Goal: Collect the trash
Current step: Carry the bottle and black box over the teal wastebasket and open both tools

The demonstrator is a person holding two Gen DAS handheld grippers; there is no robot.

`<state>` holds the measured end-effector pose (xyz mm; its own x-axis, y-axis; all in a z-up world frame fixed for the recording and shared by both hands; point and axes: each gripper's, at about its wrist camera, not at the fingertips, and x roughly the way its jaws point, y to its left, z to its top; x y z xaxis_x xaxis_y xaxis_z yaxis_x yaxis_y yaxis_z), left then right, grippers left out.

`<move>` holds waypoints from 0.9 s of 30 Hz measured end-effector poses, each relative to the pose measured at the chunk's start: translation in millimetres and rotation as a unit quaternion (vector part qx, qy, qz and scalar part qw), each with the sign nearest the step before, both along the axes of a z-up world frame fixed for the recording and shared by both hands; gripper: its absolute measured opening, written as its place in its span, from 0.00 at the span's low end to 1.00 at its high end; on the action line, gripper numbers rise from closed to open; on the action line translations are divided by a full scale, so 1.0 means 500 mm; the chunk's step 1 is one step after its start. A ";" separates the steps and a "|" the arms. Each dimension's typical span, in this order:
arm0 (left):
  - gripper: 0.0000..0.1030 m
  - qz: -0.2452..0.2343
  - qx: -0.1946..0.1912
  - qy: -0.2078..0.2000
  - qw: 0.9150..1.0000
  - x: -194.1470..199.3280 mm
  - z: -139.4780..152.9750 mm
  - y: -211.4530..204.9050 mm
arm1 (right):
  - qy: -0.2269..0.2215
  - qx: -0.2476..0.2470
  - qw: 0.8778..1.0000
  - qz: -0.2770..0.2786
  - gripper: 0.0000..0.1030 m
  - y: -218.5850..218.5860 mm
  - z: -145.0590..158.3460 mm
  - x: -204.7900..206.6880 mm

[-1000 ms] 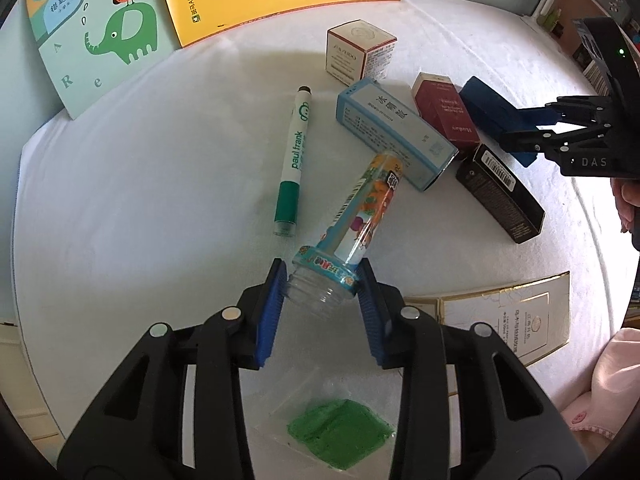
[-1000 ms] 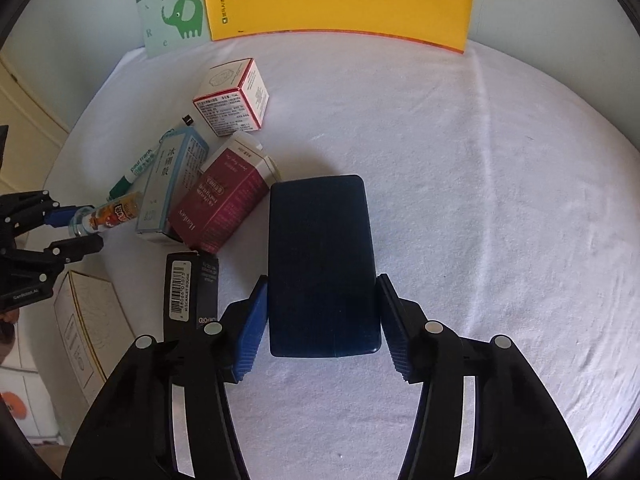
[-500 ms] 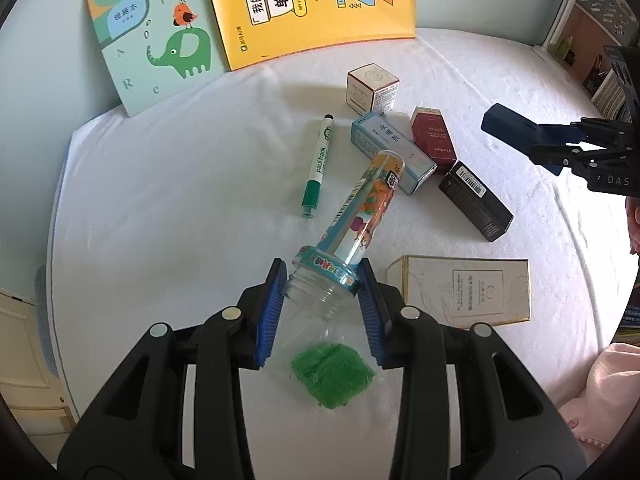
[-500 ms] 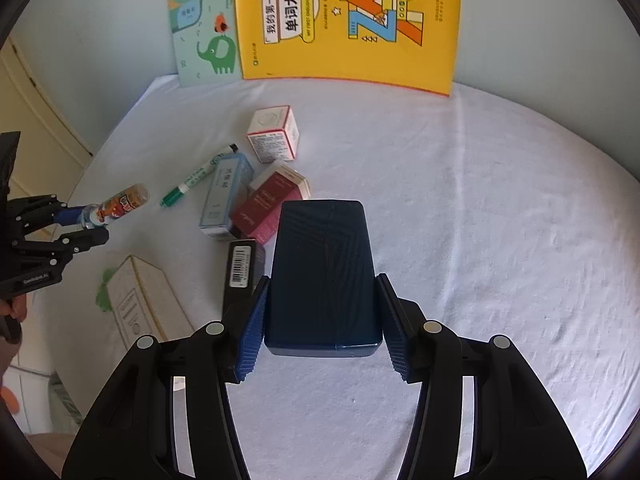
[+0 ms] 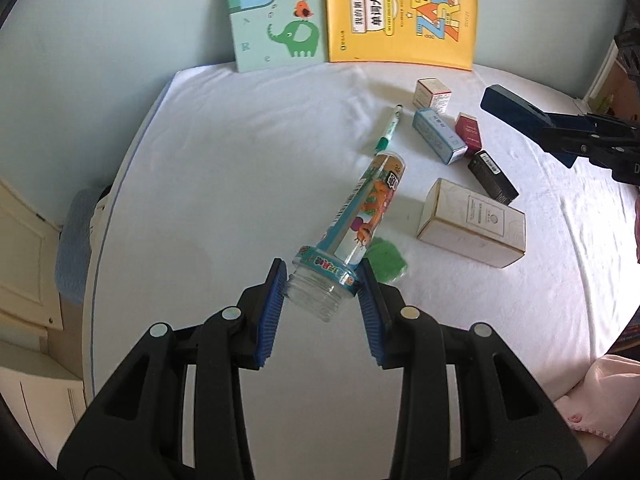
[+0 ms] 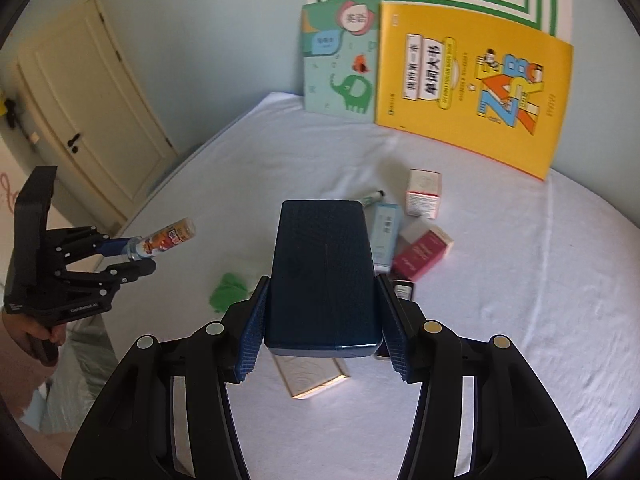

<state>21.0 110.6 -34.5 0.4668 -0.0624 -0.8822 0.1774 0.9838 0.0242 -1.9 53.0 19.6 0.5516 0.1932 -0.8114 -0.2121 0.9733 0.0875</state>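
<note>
1. While both grippers hung above the white sheet (image 5: 248, 184), the left gripper (image 5: 322, 280) was clenched on the neck end of a clear plastic bottle (image 5: 360, 216) with a colourful printed label; the bottle pointed away from the camera, off the sheet.
2. Seen from the right wrist, that same bottle (image 6: 166, 240) stuck out of the left gripper (image 6: 136, 258) at the far left, a hand (image 6: 38, 334) gripping the handle below.
3. The right gripper (image 6: 322, 320) was closed around a dark blue box (image 6: 322, 272), its blue pads (image 6: 252, 332) pressed to both long sides; from the left wrist the box (image 5: 520, 114) showed at the far right, raised above the sheet.
4. On the sheet lay a green marker (image 5: 388, 132), a light blue carton (image 5: 438, 134), a maroon carton (image 5: 468, 132), a black carton (image 5: 492, 176), a small white box (image 5: 432, 94) and a large cream box (image 5: 472, 222); a green scrap (image 5: 386, 260) lay just near of the cream box.
5. Against the far wall leaned a yellow book (image 5: 400, 16) and, left of it, a teal elephant book (image 5: 276, 16).
</note>
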 end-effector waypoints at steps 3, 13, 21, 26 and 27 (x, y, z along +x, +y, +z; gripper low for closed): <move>0.33 0.042 0.001 0.003 0.999 -0.053 0.000 0.045 | 0.003 0.011 0.999 0.043 0.51 0.062 0.000 -0.001; 0.33 0.180 0.001 0.010 0.984 -0.244 -0.001 0.187 | 0.032 0.020 0.981 0.191 0.51 0.314 -0.030 -0.001; 0.33 0.292 -0.006 0.020 0.956 -0.404 -0.014 0.275 | 0.061 0.036 0.949 0.307 0.51 0.521 -0.069 -0.020; 0.33 0.352 -0.010 0.030 0.935 -0.493 -0.028 0.320 | 0.082 0.045 0.923 0.374 0.51 0.647 -0.090 -0.053; 0.33 0.363 -0.012 0.032 0.931 -0.507 -0.031 0.329 | 0.085 0.045 0.918 0.386 0.51 0.669 -0.093 -0.064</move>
